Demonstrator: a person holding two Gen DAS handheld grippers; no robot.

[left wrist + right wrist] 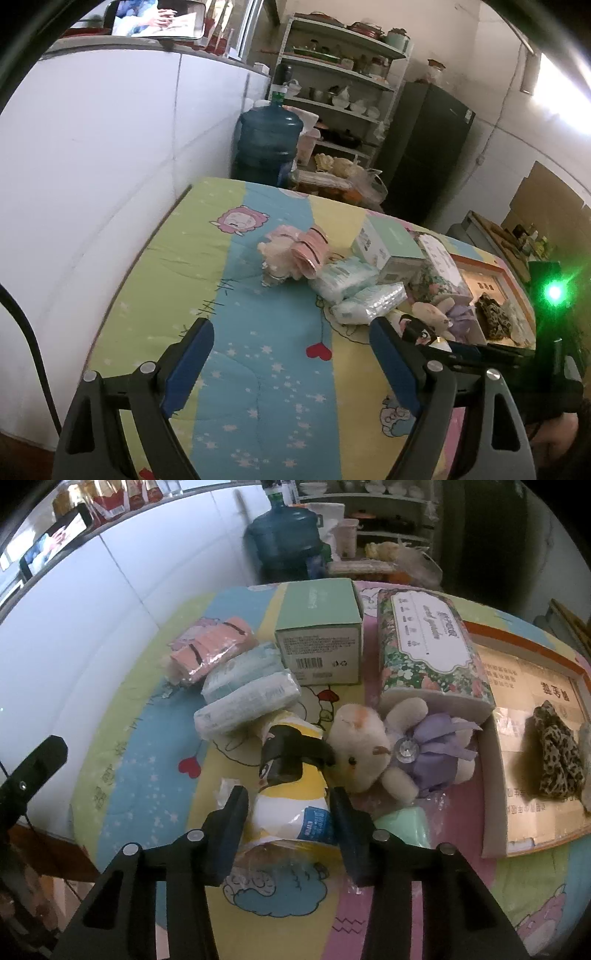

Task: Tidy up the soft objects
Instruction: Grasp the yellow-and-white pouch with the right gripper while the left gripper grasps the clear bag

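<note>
While left fingers point(291, 354) gape empty, right fingers point(290, 812) clamp yellow-white packet point(291, 805).

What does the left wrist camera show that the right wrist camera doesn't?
Only the left wrist view: the left claw open over bare quilt, and a dark fridge behind. Only the right wrist view: the right claw around a yellow-and-white packet, its pads at the packet's sides, plus a mint block. Both show the plush toy, green box and water jug.
</note>
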